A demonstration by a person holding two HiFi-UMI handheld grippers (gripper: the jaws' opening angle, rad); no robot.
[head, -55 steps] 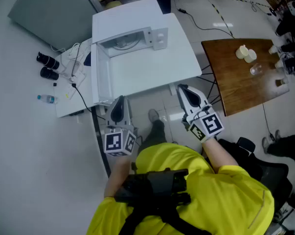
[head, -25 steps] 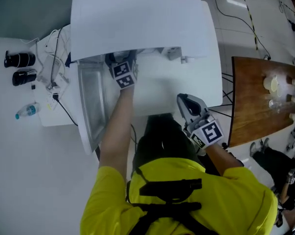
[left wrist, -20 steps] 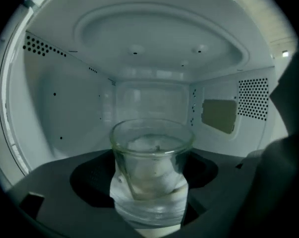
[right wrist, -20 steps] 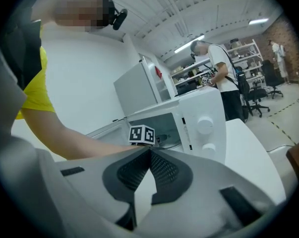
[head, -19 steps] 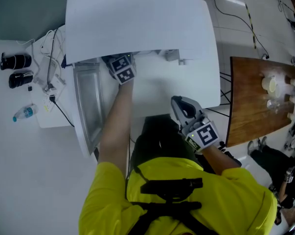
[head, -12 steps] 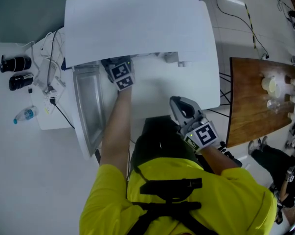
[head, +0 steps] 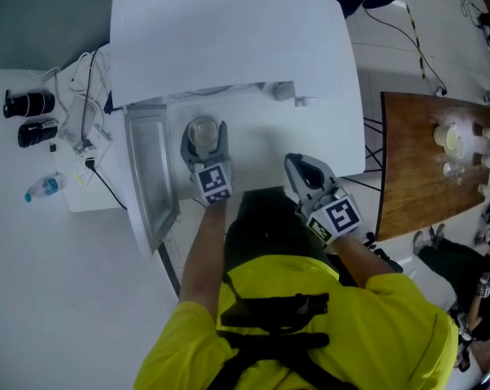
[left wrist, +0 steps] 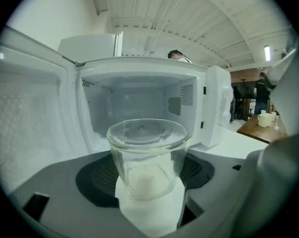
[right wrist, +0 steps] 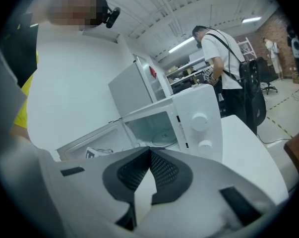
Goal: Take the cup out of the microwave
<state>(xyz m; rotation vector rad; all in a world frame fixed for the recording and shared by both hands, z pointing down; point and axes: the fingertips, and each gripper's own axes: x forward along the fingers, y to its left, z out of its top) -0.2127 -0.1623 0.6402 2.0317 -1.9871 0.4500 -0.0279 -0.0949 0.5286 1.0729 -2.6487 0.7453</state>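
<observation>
White table (head: 342,132) carries open microwave (head: 228,31); wooden table (head: 415,173) alongside carries cups (head: 454,140)

The left gripper (head: 205,134), arm stretched out, squeezes the cup (left wrist: 148,157). The right gripper (head: 300,169) sits near the body, jaws probably together.

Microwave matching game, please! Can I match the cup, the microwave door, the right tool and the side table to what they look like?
1. cup
2. microwave door
3. right tool
4. side table

a. brown wood
b. swung open
c. clear glass, gripped in the left tool
d. shut, holding nothing

Pairs: 1-c, 2-b, 3-d, 4-a
</observation>
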